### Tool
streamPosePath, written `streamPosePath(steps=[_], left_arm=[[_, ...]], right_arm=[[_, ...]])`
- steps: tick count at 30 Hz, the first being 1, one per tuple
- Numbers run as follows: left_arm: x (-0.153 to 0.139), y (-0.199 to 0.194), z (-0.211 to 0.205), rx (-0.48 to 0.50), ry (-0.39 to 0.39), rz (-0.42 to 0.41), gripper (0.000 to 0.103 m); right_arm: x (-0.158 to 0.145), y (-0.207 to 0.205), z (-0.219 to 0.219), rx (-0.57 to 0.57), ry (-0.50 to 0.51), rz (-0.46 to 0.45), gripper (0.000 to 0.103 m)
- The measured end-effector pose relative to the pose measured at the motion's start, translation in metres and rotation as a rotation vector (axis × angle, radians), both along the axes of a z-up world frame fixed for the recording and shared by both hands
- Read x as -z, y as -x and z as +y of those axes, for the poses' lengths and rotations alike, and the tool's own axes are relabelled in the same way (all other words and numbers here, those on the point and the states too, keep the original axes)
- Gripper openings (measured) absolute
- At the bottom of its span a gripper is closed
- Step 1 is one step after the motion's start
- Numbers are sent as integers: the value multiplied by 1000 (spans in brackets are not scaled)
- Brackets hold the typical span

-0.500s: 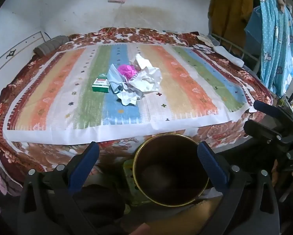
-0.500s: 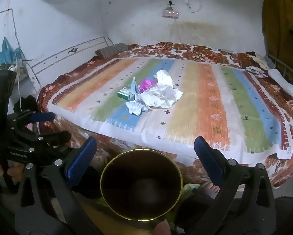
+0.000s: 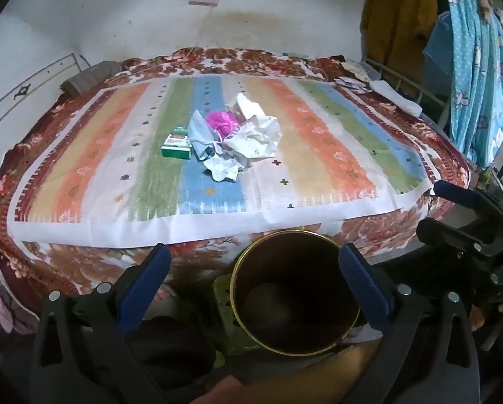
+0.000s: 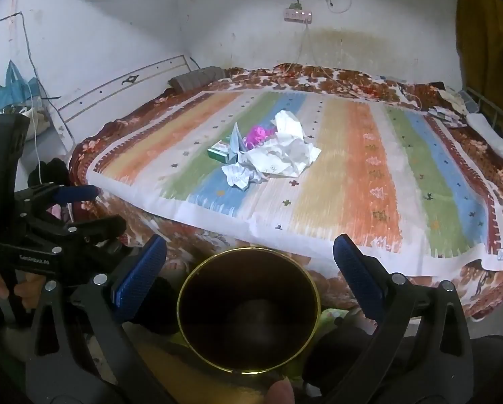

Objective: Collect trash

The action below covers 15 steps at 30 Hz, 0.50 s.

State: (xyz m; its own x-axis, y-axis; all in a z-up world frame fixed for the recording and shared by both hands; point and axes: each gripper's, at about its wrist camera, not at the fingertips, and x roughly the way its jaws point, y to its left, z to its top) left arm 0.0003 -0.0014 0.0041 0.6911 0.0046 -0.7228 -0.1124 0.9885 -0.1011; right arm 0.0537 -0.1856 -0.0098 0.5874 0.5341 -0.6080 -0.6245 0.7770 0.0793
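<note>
A pile of trash lies mid-bed on the striped cloth (image 3: pixel 319 155): crumpled white paper (image 3: pixel 255 134), a pink plastic wad (image 3: pixel 222 122), a pale blue wrapper (image 3: pixel 201 134), a green box (image 3: pixel 176 142). The paper (image 4: pixel 285 149) and box (image 4: pixel 219 150) also show in the right wrist view. A dark bin with a gold rim (image 3: pixel 293 296) stands below the bed's near edge, seen too in the right wrist view (image 4: pixel 248 313). My left gripper (image 3: pixel 251 269) and right gripper (image 4: pixel 249 262) are open and empty, held over the bin, far from the pile.
A floral blanket (image 3: pixel 83 256) covers the bed under the cloth. A grey pillow (image 3: pixel 90 75) lies at the far left. Blue curtain (image 3: pixel 477 77) and a metal rail stand at the right. A power strip (image 4: pixel 297 16) hangs on the back wall.
Both views have shifted only slightly; the pile, bin and open grippers stand as before.
</note>
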Motion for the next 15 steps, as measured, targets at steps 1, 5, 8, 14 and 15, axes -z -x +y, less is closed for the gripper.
streamPosePath(steps=[1, 5, 8, 14, 15], left_arm=[[0, 1, 1, -5, -2, -2, 98], [0, 2, 2, -14, -17, -11, 98], [1, 2, 2, -10, -25, -8, 98], [2, 2, 1, -8, -29, -6, 98], [2, 2, 0, -7, -28, -7, 98]], right_arm=[[0, 0, 0, 0, 0, 1, 95], [-2, -1, -2, 0, -2, 8, 95], [-2, -1, -1, 0, -1, 9, 95], [-1, -1, -2, -3, 0, 12, 95], [-2, 0, -2, -5, 0, 11, 95]])
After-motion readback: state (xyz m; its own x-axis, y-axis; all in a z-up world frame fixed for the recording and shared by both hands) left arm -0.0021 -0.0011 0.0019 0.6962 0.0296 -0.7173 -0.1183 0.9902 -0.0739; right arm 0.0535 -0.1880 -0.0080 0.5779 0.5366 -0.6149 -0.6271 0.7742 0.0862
